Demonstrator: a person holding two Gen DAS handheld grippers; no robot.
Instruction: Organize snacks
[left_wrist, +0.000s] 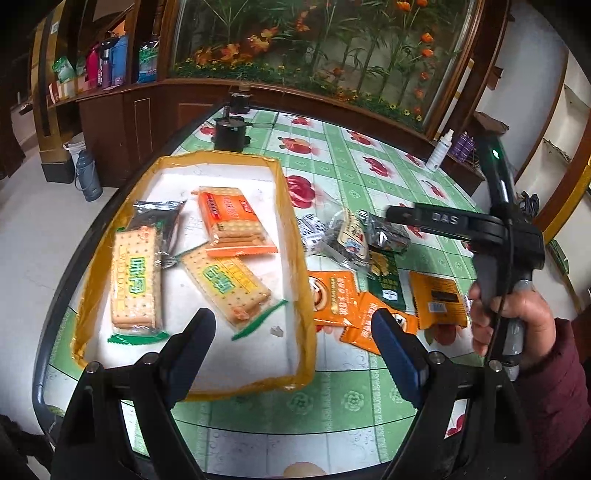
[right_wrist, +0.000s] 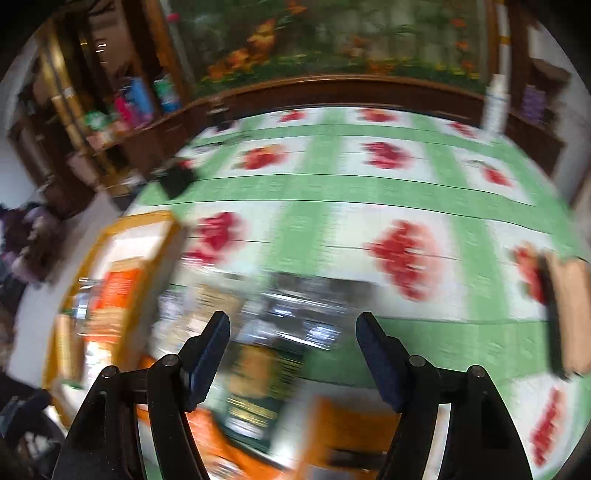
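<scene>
Right now we stand between picks: four packets already lie in the yellow-rimmed tray (left_wrist: 295, 236), among them the orange cracker pack (left_wrist: 229, 221), while the loose snacks wait on the table (left_wrist: 369, 155) just beside it. Our left gripper (left_wrist: 291, 343) hangs wide and empty over the tray's near edge. Our right gripper (right_wrist: 291, 354) spreads wide over the pile, nothing between its jaws. Next, we judge, it must settle on one, perhaps the green packet (left_wrist: 384, 277), and close squarely.
</scene>
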